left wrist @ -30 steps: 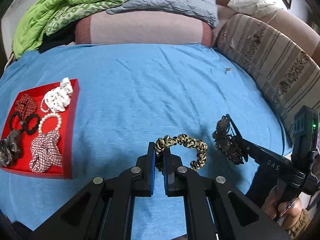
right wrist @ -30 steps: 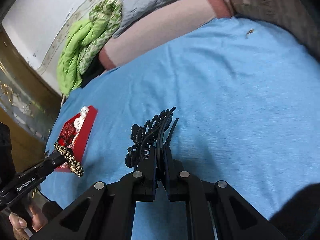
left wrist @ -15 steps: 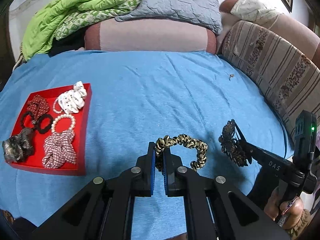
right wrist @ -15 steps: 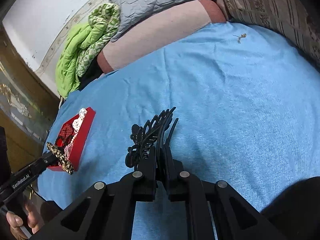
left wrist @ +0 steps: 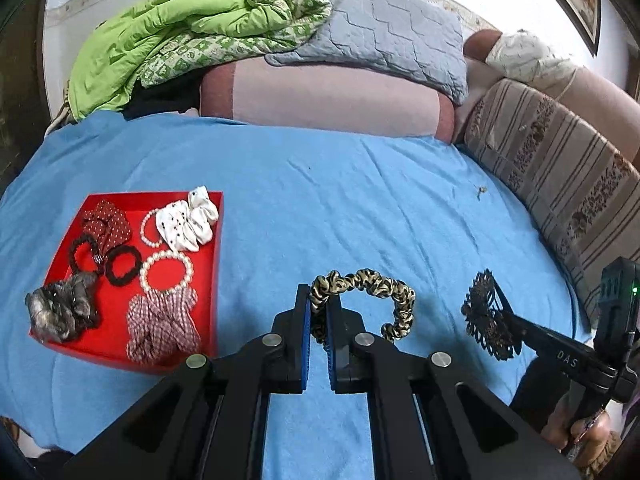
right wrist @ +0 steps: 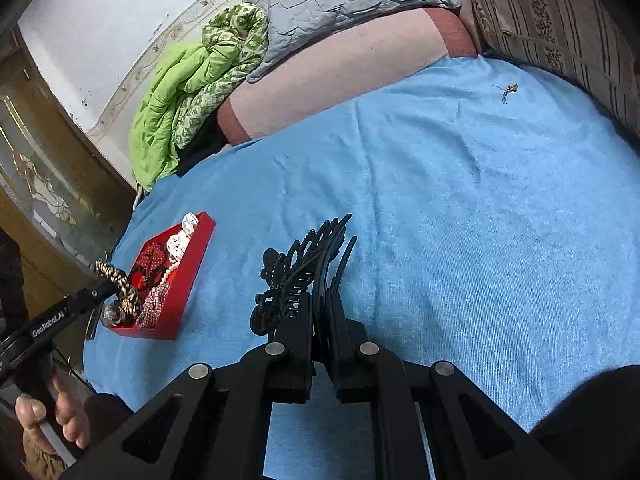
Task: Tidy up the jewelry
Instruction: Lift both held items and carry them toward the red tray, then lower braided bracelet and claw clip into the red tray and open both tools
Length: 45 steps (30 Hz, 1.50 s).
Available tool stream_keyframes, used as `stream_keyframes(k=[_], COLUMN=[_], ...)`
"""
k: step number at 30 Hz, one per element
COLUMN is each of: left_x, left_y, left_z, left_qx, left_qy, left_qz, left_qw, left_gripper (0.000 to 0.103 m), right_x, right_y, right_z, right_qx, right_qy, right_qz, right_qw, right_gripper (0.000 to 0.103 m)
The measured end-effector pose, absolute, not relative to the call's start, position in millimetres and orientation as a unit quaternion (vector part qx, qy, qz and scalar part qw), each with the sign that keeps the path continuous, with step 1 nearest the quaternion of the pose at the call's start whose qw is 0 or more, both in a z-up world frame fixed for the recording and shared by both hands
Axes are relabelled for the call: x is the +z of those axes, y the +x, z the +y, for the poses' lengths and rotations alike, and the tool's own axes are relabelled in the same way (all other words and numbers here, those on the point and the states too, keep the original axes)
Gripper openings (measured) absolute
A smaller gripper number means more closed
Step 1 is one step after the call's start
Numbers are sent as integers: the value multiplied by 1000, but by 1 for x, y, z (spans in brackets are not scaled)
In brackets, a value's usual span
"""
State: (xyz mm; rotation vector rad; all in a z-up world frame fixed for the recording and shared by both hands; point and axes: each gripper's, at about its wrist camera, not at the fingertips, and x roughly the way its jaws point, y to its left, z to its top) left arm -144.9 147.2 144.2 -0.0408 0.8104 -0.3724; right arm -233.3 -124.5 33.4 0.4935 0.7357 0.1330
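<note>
Delivery is the step in hand: our left claw (left wrist: 318, 312) pinches the leopard scrunchie (left wrist: 368, 296) above the bed (left wrist: 340, 200), our right claw (right wrist: 320, 312) pinches the black hair clip (right wrist: 296, 276), and next we carry both toward the red tray (left wrist: 212, 280) at nine o'clock.

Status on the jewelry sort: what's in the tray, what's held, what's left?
Done: the red tray already holds scrunchies, bows and pearl bracelets. In hand: the left tool is shut on a leopard-print scrunchie; the right tool is shut on a black ornate hair claw. Left: both go in the tray, plus a small metallic piece lying on the blue sheet.
</note>
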Motion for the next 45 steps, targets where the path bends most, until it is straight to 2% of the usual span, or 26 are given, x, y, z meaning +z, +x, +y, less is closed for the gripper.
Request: stream_keyframes(k=[14, 22, 28, 35, 45], left_x=[121, 136, 150, 134, 102], left_y=[-102, -98, -75, -28, 6], left_z=[195, 233, 288, 349, 362], left_qx=[-163, -128, -54, -8, -44], left_qy=[-50, -55, -43, -78, -101], left_qz=[403, 393, 384, 409, 440], left_qw=[899, 909, 921, 909, 891], left_gripper=[6, 6, 6, 6, 6], right_x=[38, 49, 75, 83, 65], right_y=[-204, -183, -151, -113, -93], right_z=[-108, -87, -34, 56, 157], right_qx=[67, 97, 167, 244, 306], right_qy=[237, 225, 191, 155, 84], right_qz=[381, 395, 388, 399, 428], right_qw=[891, 885, 886, 870, 846], right_gripper=[9, 9, 9, 9, 9])
